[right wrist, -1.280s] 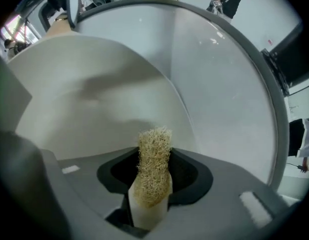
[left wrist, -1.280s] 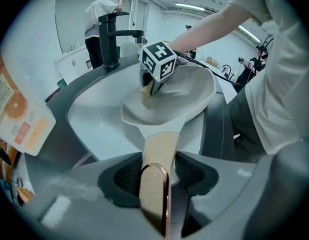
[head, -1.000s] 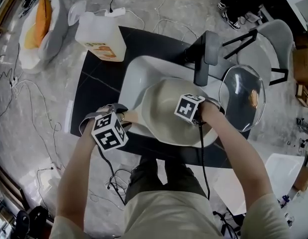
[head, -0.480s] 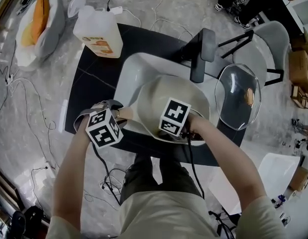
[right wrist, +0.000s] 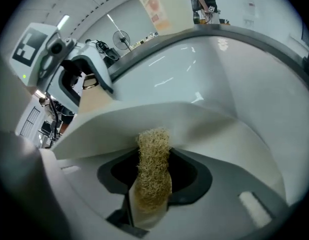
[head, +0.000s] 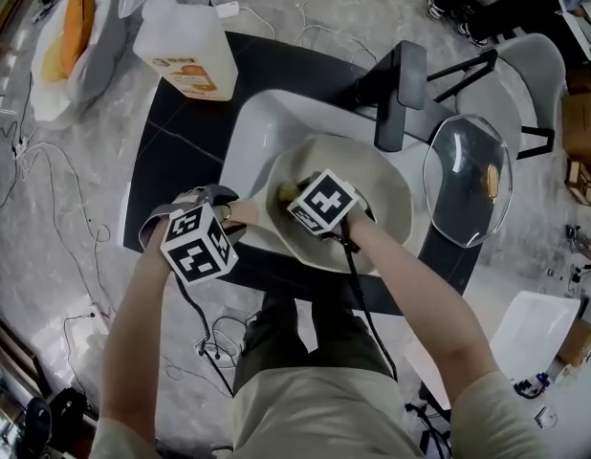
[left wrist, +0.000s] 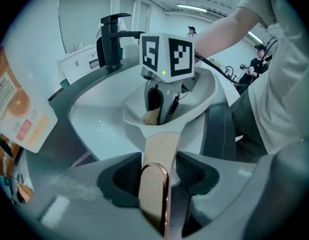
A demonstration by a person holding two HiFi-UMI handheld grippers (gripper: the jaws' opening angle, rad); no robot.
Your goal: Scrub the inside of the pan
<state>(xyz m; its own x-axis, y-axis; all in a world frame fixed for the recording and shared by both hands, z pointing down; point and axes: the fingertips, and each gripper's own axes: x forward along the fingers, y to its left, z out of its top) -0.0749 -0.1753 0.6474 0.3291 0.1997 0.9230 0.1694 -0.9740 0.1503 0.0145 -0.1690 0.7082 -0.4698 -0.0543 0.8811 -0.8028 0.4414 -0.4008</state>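
Inside the pan [head: 382,199], a fibrous scrubber [right wrist: 153,151] presses on the inner wall, pinched by the right gripper [right wrist: 154,179] jaws for rubbing. Opposite, the left gripper [left wrist: 155,179] jaws clamp the handle [left wrist: 158,144], likely steadying the pan, which rests in the sink [head: 250,134] of the dark table [head: 176,156].

Head view: high above the pan [head: 383,195], facing steeply down. Left gripper view: low at the pan's handle [left wrist: 159,151], close, facing into its bowl. Right gripper view: inside the pan, nearest, facing its wall. All 3 share the pan.
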